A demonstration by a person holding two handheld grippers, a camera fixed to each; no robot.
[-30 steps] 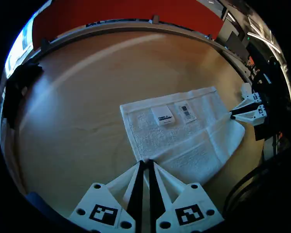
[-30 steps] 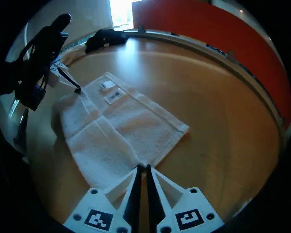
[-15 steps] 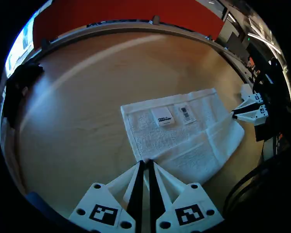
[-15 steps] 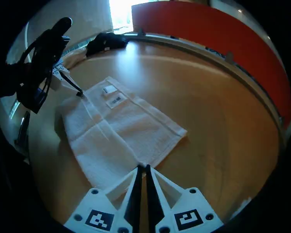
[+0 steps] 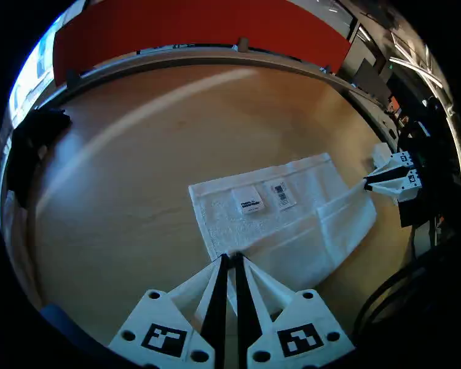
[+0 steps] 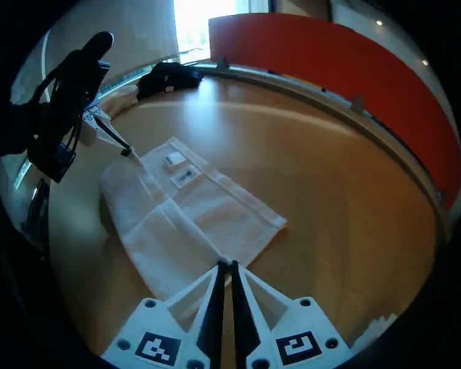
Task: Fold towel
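A round wooden table [image 5: 126, 160] carries a white towel [image 5: 279, 227] spread well in from its rim. The left tool [image 5: 232, 258] is pinched tight on one towel corner. The right tool [image 6: 225, 265] is likewise closed on the neighbouring corner. Two labels [image 5: 250, 200] lie on the towel's top face.

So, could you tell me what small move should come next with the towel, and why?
Probably carry both pinched corners across to the far labelled edge. The left tool and right tool are each shut on a corner of the white terry towel, whose lifted half stops short of that edge.
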